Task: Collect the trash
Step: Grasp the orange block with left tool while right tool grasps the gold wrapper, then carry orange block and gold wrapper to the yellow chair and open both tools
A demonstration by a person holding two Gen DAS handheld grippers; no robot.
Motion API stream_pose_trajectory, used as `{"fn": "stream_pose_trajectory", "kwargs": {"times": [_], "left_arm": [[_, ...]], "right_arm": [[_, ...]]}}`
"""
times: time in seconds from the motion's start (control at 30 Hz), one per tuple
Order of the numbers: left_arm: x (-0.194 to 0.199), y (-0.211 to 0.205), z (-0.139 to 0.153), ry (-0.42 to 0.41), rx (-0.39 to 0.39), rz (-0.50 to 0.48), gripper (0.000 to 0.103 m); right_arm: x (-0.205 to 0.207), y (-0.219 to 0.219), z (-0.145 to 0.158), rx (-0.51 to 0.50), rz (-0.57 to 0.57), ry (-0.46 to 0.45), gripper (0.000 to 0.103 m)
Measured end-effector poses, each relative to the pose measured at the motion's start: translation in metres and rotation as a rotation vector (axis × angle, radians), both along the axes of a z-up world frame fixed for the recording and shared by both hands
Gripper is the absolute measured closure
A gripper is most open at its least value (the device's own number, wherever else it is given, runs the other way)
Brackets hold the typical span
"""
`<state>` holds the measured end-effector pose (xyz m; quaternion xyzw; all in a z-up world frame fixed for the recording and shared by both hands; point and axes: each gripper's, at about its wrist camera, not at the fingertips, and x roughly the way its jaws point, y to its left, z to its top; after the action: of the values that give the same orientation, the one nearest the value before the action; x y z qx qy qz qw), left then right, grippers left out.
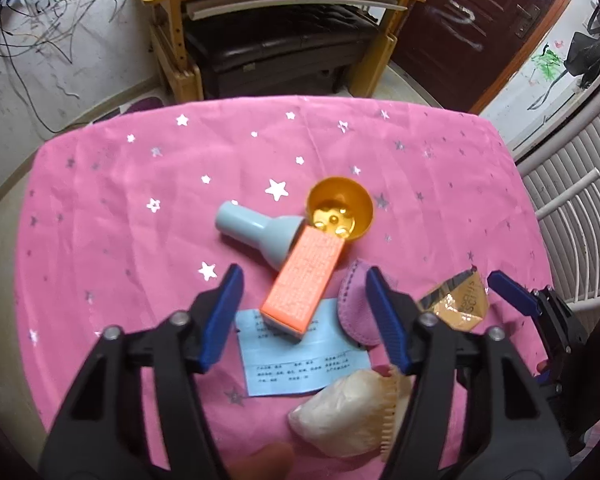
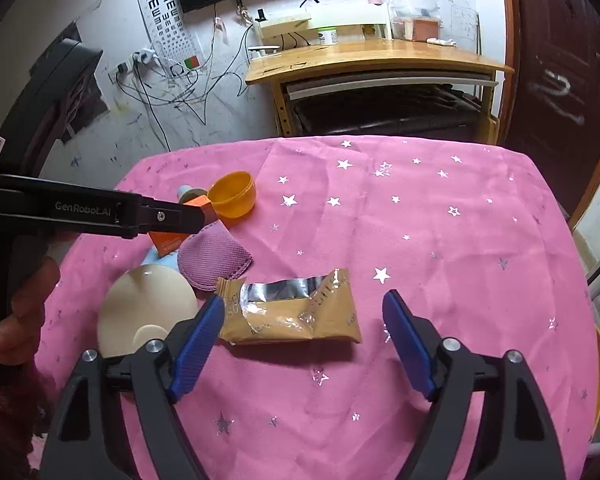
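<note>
From my left wrist camera I see the left gripper with its jaws spread wide above the clutter on the table under the pink star-printed cloth. Between the blue pads lies an orange rectangular cardboard box, tilted, its far end resting against a grey-blue plastic funnel-shaped piece and touching the rim of a small orange plastic bowl. The near end of the box sits on a light blue printed paper slip. A purple fabric pouch lies just beside the right pad, and a cream-coloured round lid lies near the bottom edge. Further right a torn gold foil snack wrapper lies on the cloth, with the right gripper's blue tip just beside it.

From my right wrist camera the right gripper also has its jaws wide open, holding nothing. The gold wrapper lies flat on the cloth between them, close to the left pad, its silver lining showing. The cream lid and the purple pouch lie to its left, with the orange bowl further back. The left gripper's black arm crosses the left side.
</note>
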<state>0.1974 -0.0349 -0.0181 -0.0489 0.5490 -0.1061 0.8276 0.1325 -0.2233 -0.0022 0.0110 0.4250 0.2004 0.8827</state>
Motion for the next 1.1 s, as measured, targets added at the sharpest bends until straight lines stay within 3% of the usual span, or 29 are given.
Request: {"fn": "stream_pose_trajectory", "kwargs": {"times": [0.13,0.3,0.43,0.53,0.6,0.67,0.7,0.8,1.1], "left_arm": [[0.002,0.002,-0.009,0.021,-0.012,0.005,0.072],[-0.002,0.007,-0.005,0.002,-0.033,0.019,0.081],[-0.009,0.010,0.007,-0.029,-0.043,0.015,0.081],[-0.013,0.011,0.015,-0.047,-0.043,0.009,0.081],[-0.015,0.012,0.018,-0.054,-0.034,0.007,0.081],[-0.014,0.013,0.019,-0.055,-0.035,0.013,0.081],[-0.015,0.013,0.020,-0.055,-0.036,0.016,0.081],[-0.015,0.013,0.021,-0.052,-0.039,0.021,0.081],[-0.020,0.004,0.032,-0.074,-0.025,0.025,0.081]], "right_arm": [[0.006,0.005,-0.006,-0.021,0.006,0.027,0.026],[0.013,0.007,-0.008,-0.060,0.001,0.031,0.026],[0.013,0.010,-0.009,-0.101,0.010,0.024,0.028],[0.013,0.011,-0.008,-0.114,0.016,0.018,0.039],[0.012,0.009,-0.007,-0.109,0.018,0.015,0.055],[0.013,0.007,-0.007,-0.095,0.017,0.017,0.059],[0.012,0.006,-0.007,-0.098,0.015,0.012,0.072],[0.013,0.001,-0.006,-0.058,0.013,0.020,0.087],[0.008,-0.022,0.009,0.027,-0.037,-0.025,0.092]]}}
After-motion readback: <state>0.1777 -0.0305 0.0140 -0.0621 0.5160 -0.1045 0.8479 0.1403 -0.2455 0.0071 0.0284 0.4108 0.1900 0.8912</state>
